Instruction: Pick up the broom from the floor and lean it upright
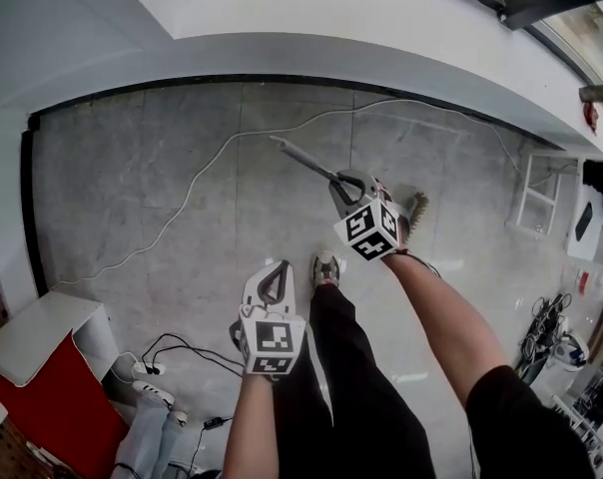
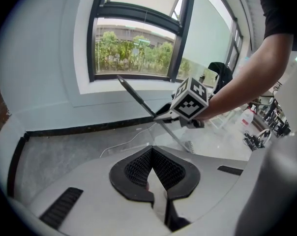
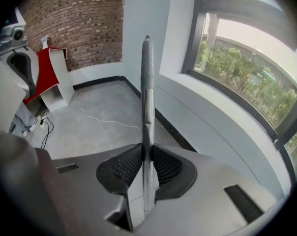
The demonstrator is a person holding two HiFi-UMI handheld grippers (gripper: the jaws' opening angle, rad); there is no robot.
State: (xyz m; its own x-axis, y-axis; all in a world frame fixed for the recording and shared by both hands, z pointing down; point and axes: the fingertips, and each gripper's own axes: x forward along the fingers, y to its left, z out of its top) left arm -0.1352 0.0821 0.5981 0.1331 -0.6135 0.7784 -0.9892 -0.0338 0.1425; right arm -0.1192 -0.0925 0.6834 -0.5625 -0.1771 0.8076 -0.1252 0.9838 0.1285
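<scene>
My right gripper [image 1: 341, 184] is shut on the broom's grey handle [image 1: 301, 158], which is held off the floor. From the jaws the handle slants toward the far wall, and the bristle head [image 1: 417, 208] shows behind the marker cube. In the right gripper view the handle [image 3: 147, 82] runs straight up between the pads of my right gripper [image 3: 147, 149]. My left gripper [image 1: 278, 267] hangs lower and nearer me, apart from the broom. Its pads [image 2: 138, 168] meet with nothing between them. From there I see the broom handle [image 2: 136, 98] crossing in front of the window.
A white cable [image 1: 182, 203] snakes over the grey floor. A red and white cabinet [image 1: 42, 367] stands at the near left with a power strip [image 1: 147, 369] beside it. A white stool [image 1: 541, 193] and clutter fill the right. A black baseboard [image 1: 282, 80] lines the far wall.
</scene>
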